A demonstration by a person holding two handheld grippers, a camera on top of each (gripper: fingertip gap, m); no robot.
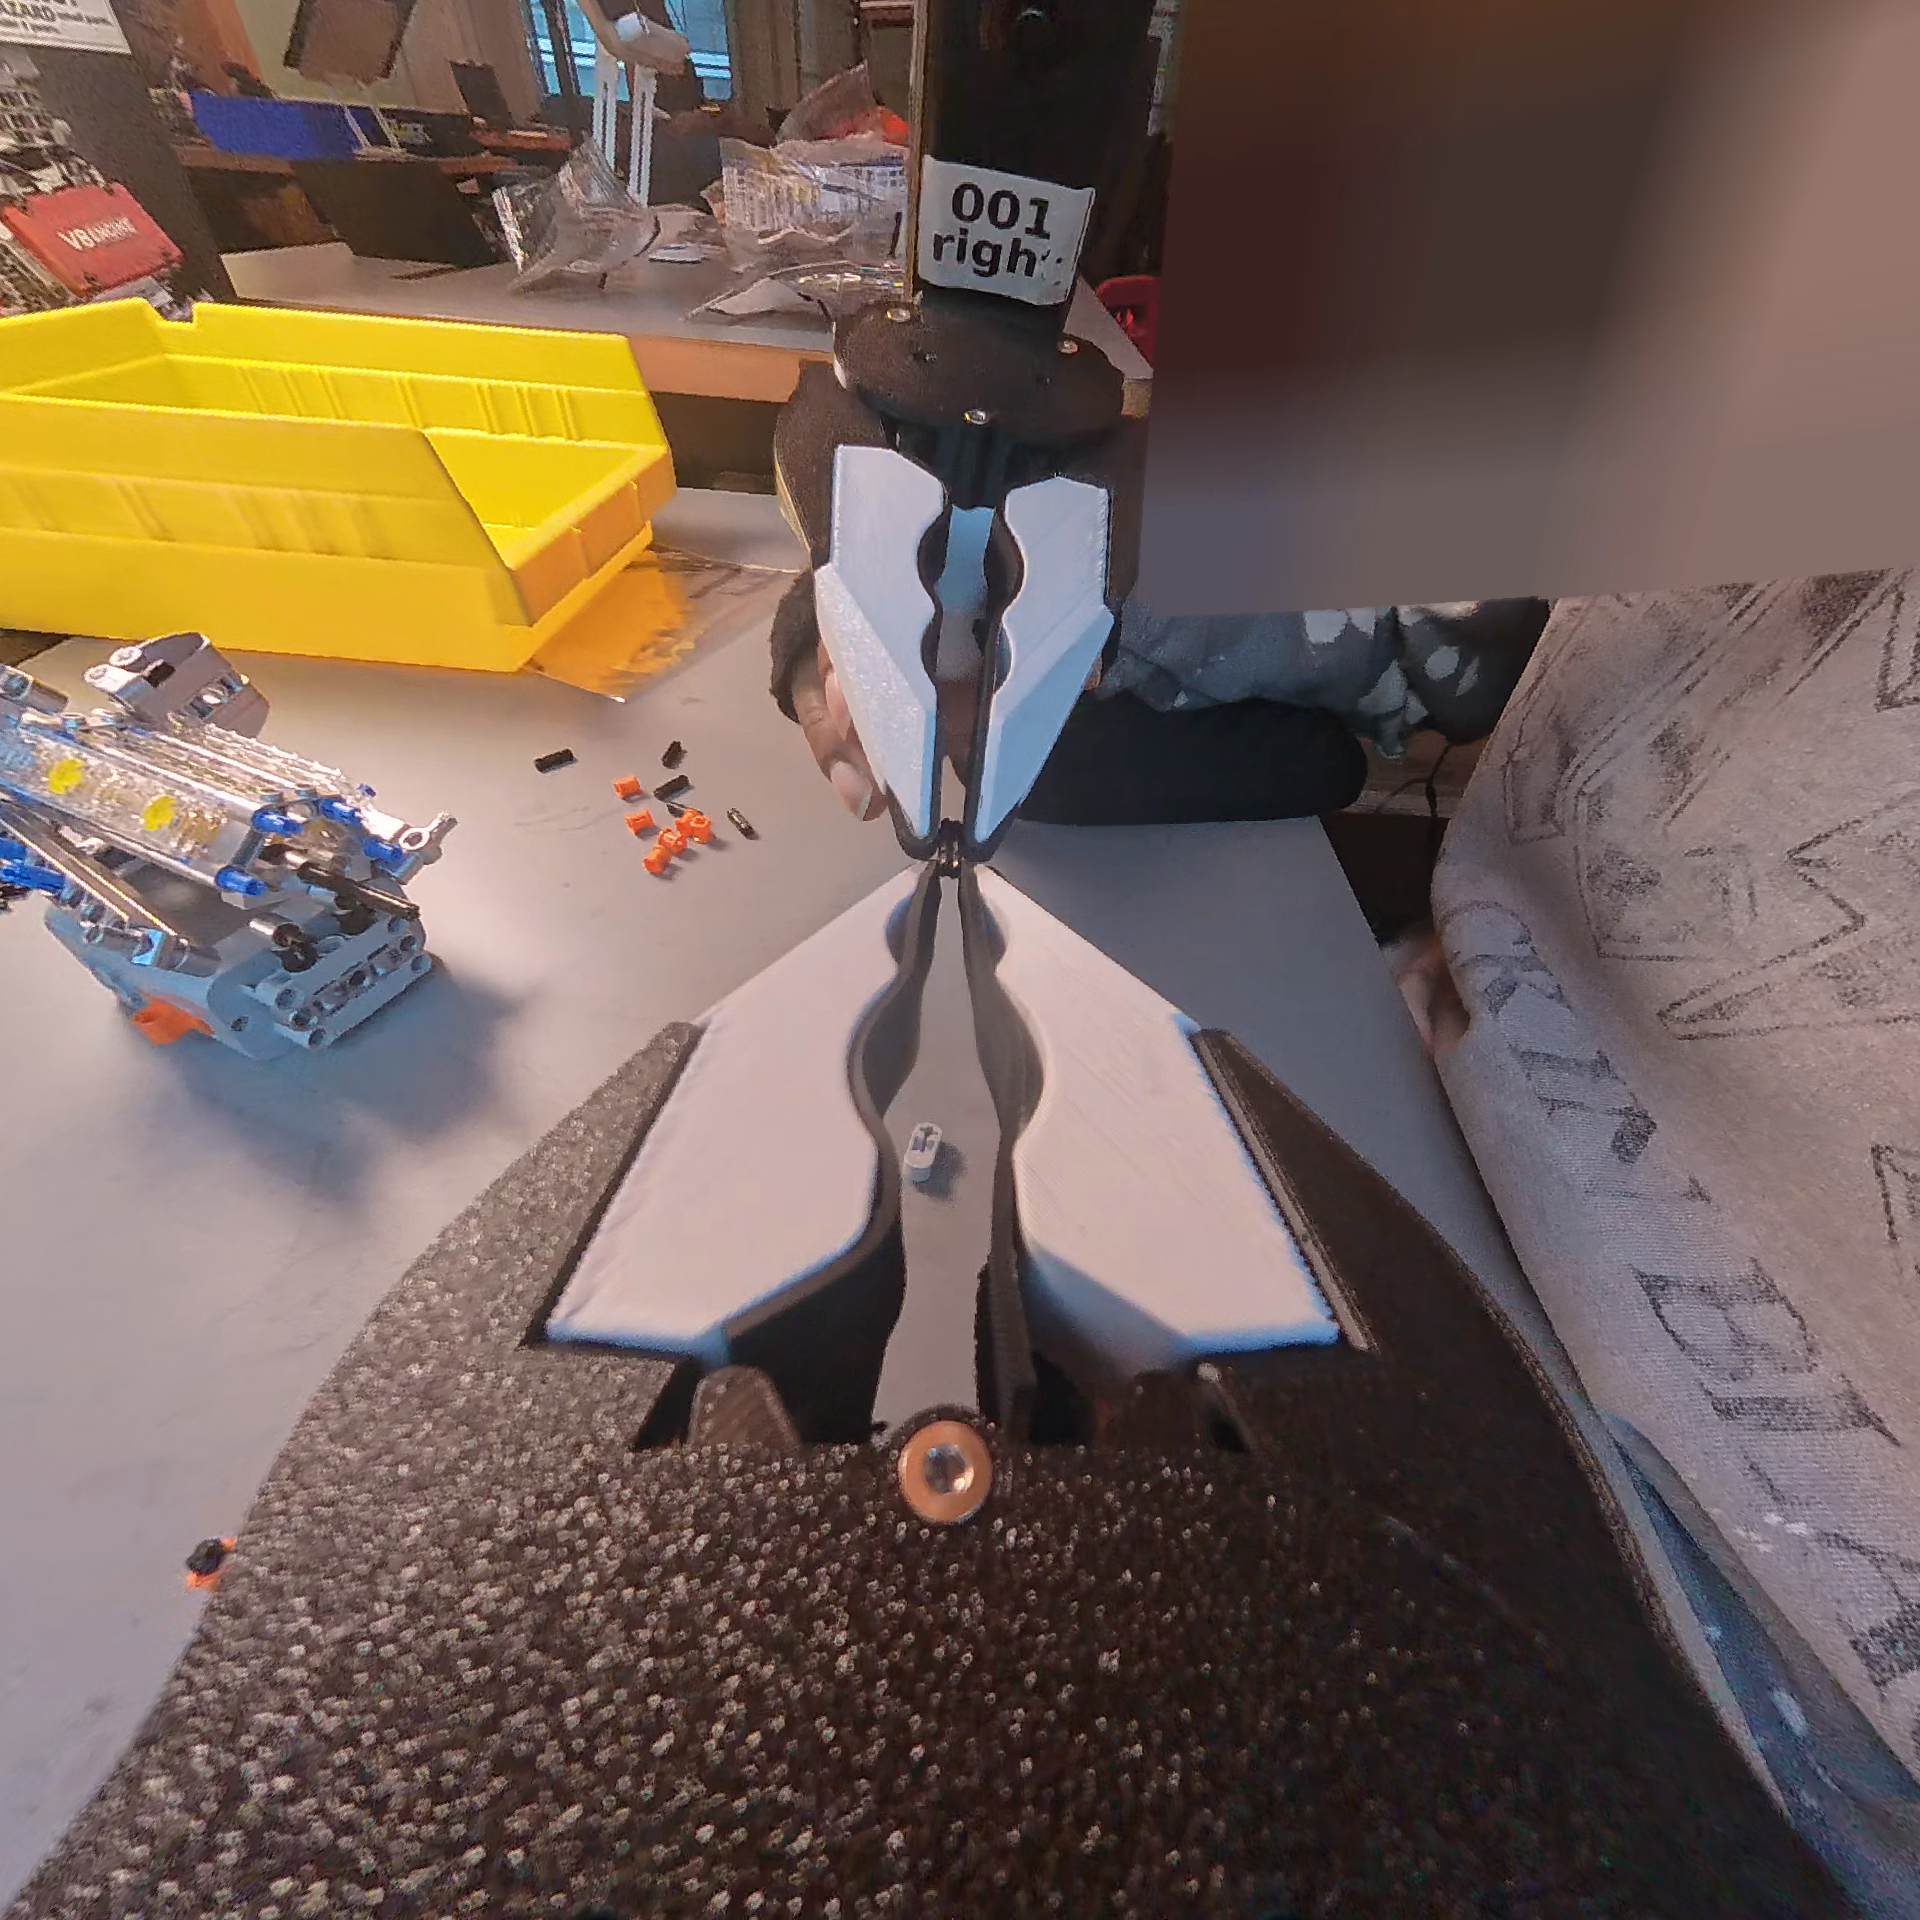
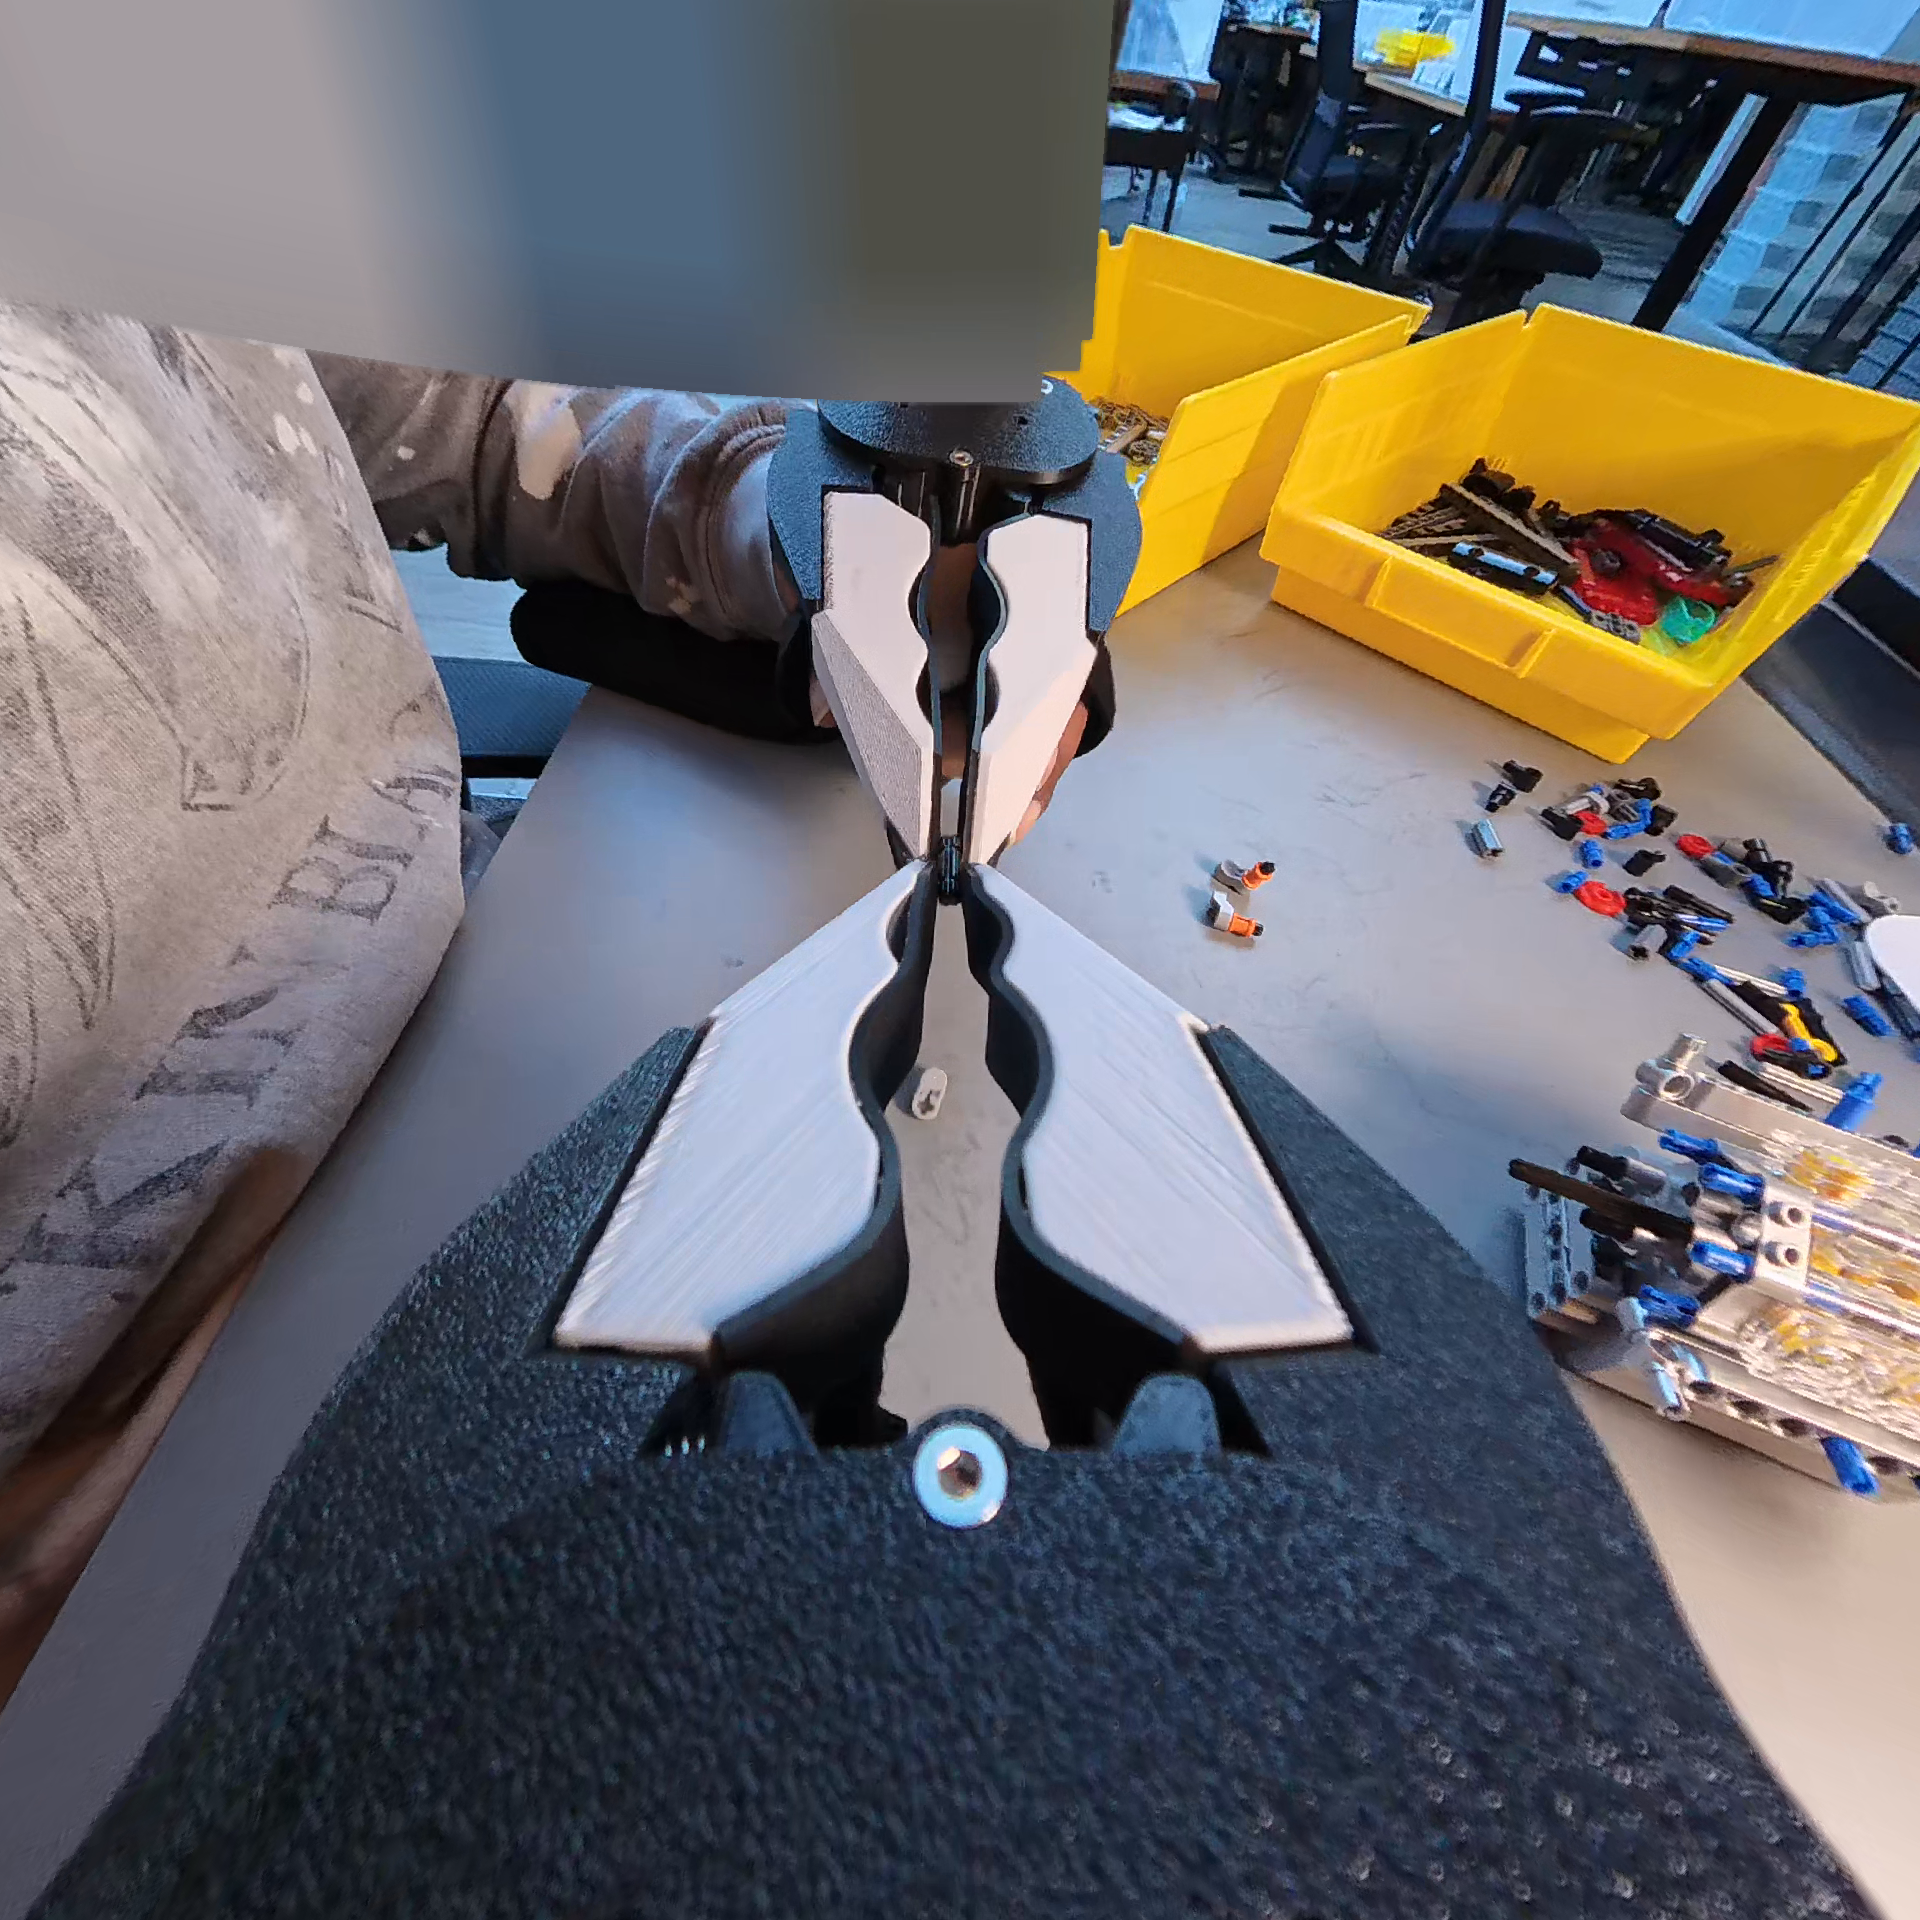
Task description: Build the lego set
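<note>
Facing tip to tip above the grey table (image 1: 1164,935), the left gripper (image 1: 948,871) and right gripper (image 2: 948,883) were clamped together on one small black pin (image 2: 948,869); a grey connector (image 2: 928,1093) was seen lying beneath.

The tiny black piece (image 1: 948,837) pinched between my two grippers' tips is too small to identify. My built model (image 2: 1756,1278) runs off the frame's edge.
</note>
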